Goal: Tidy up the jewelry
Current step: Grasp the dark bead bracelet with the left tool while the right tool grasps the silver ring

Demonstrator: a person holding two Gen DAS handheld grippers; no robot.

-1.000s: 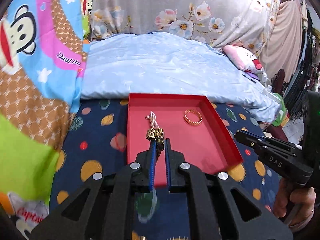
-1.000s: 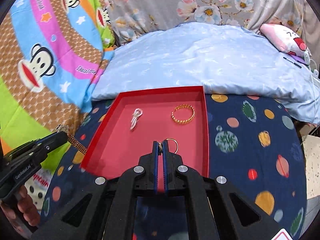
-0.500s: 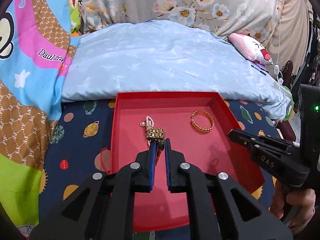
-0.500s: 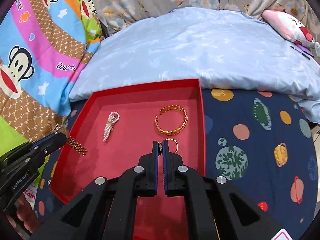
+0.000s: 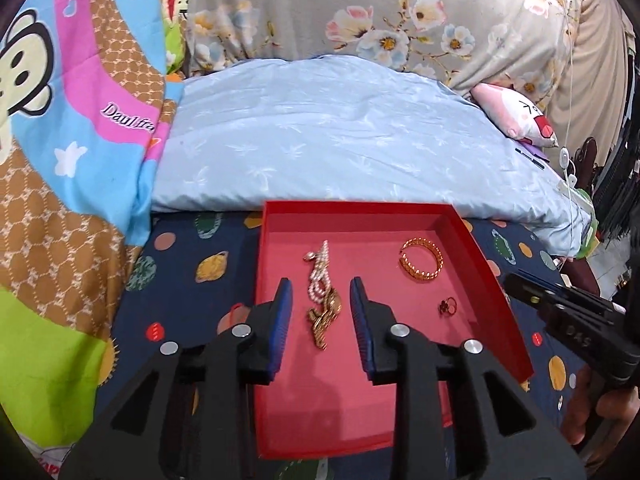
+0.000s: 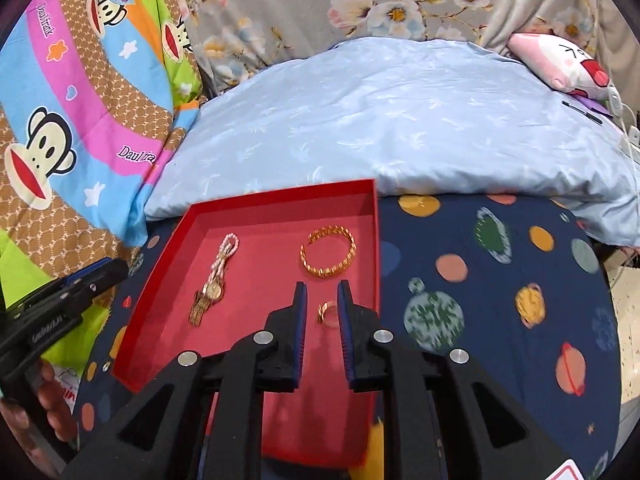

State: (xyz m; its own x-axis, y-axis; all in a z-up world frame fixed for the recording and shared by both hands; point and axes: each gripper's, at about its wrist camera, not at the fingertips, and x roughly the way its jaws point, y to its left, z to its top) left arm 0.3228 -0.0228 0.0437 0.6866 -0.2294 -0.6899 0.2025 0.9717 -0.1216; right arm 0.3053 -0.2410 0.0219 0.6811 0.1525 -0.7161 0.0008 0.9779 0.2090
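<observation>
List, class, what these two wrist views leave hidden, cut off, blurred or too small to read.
- Red tray: near edge hidden behind the left gripper in the left wrist view.
- Ring: blurred in the right wrist view; its ornament is unclear.
- Gold watch: dial too small to read.
- Person's right hand: cut off by the picture edge.

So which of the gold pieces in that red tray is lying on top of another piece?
The gold link-band watch: its face end overlaps the pink-white bead string. The open gold cuff bracelet and the small gold ring each lie alone on the red tray.
</observation>
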